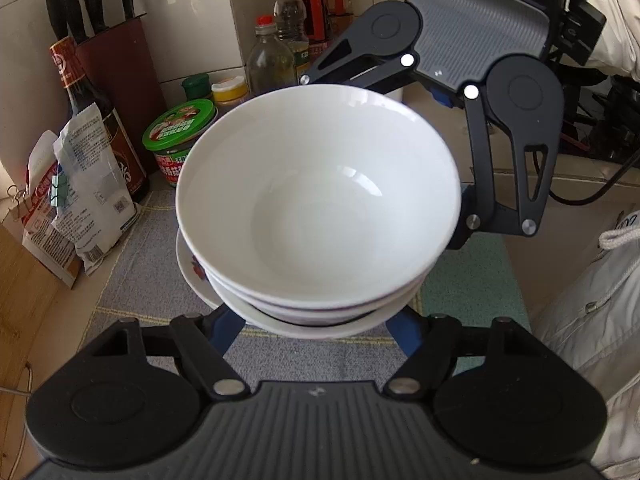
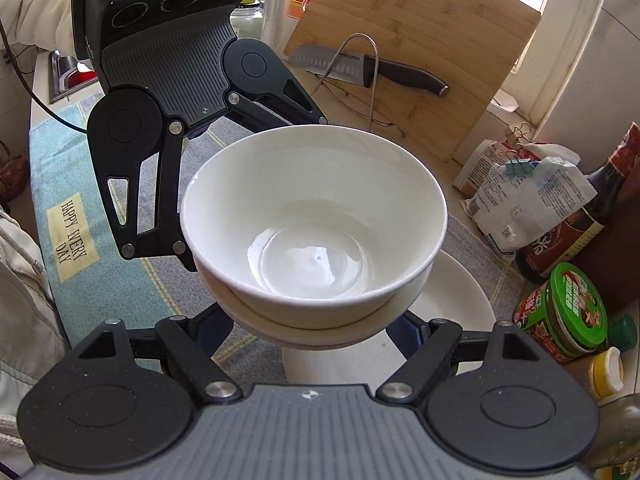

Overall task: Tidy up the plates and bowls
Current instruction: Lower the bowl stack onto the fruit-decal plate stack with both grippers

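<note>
Left to right, left wrist view: the left tool point(image 1: 320, 322) sits at the near edge of the stack of bowls point(image 1: 318, 200), its blue fingers point(image 1: 228, 330) spread to either side of the plate point(image 1: 320, 330) under the stack. The fingertips are hidden beneath the rim, so whether they press on the plate cannot be told. The stack appears clear of the cloth-covered tabletop point(image 1: 144, 276), carried between the two tools. On the far right side the right tool point(image 1: 460, 236) meets the stack from the opposite direction — the two tools face each other across it.

Right wrist view: the right tool's fingers likewise straddle the base of the stack, tips hidden. A second white plate point(image 2: 460, 300) lies on the tabletop directly below and to the right — probably the landing spot, with both tools equally near.
</note>
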Demonstrator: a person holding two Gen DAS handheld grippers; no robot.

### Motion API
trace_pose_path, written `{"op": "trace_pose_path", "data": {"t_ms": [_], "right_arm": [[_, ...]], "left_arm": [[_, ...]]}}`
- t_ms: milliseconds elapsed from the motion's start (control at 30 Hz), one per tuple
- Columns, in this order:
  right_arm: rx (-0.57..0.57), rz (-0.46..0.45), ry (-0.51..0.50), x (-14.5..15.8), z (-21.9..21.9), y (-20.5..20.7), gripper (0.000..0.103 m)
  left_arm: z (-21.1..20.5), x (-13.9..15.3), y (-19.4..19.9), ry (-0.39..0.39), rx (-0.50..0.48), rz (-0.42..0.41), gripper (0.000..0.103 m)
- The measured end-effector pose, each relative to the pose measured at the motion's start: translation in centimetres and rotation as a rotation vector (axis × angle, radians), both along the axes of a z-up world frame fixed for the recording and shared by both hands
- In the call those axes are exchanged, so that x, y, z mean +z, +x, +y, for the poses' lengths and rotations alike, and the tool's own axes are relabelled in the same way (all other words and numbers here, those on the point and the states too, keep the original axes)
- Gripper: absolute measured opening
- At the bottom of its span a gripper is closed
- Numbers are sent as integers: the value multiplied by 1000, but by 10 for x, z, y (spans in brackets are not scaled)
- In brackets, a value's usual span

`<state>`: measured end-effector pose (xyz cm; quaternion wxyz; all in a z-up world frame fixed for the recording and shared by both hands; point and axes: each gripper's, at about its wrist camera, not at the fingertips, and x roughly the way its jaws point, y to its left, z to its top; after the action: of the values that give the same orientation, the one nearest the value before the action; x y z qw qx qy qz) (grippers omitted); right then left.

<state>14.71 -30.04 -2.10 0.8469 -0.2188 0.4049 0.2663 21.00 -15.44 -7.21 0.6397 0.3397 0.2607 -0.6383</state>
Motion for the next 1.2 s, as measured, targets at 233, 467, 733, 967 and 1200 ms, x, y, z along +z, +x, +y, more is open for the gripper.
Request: {"op": "trace_pose_path", "data": {"t_ms": [233,467,733,967,1200], "right_arm": [[-48,-3,-22,-5,-35,8,86],[-66,15,-16,-14,-55,20,86],[-68,35,-5,-25,-62,30,86],[-75,47,2,-30,-66,35,86],[-80,54,5,-34,-68,36,86]], "left_arm": [[-33,-10,20,-3,-34,-9,76],[-53,-21,34,16,-38,4,76],[-62,-28,43,36,-30,19,76],[-68,-32,46,51,-32,27,76],[-72,-35,49,60,-30,35,76]]}}
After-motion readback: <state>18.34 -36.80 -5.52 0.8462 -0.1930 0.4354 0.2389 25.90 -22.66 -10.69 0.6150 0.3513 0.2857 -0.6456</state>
